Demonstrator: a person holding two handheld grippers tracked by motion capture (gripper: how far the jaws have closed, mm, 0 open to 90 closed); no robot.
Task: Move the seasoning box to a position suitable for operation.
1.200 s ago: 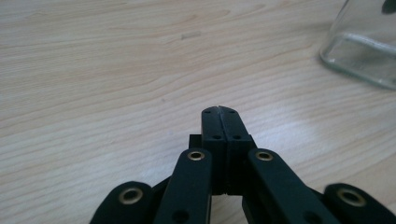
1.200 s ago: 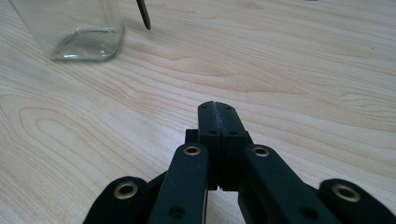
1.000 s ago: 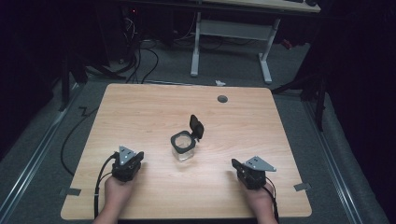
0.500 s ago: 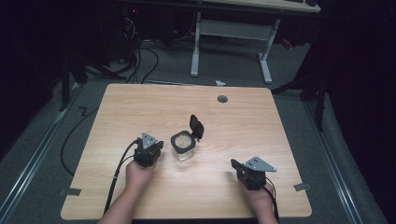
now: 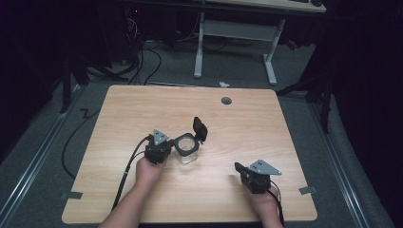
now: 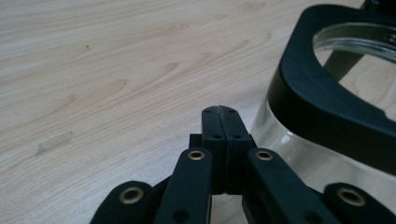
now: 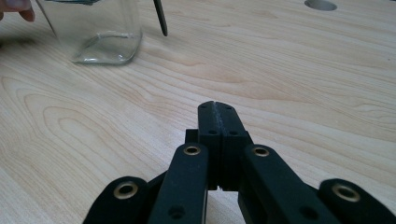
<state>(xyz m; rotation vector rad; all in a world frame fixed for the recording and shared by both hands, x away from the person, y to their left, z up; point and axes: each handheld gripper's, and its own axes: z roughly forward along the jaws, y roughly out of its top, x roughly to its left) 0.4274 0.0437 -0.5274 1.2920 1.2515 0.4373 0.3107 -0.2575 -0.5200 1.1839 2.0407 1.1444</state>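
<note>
A clear glass jar with a thick black plastic collar [image 5: 186,148] stands a little left of centre in the high view, on the pale wooden table [image 5: 294,137], with its black flip lid [image 5: 200,128] hinged open and standing up at the jar's upper right. The glass looks rigid, smooth and breakable, probably slippery under hard jaws, and fairly light since it appears to be empty. The collar looks like the safer hold: matte and wide enough to bite on one edge, while the open lid would likely swing if taken alone.

The left gripper [image 5: 159,148] sits just beside the jar's left flank; in the left gripper view its jaws are pressed together with nothing between them, tips [image 6: 220,112] just short of the glass wall under the collar [image 6: 322,100] at the right of that frame. The right gripper [image 5: 252,176] rests at lower right, well apart from the jar, jaws likewise clenched on nothing [image 7: 217,108].

The high view gives the layout and the round grommet hole [image 5: 226,100] near the table's far edge. The right gripper view shows the jar's squarish glass base [image 7: 106,49] at upper left and a fingertip [image 7: 18,7] at that corner. The left gripper view shows a small clear scrap [image 6: 55,142] lying on the wood at left
</note>
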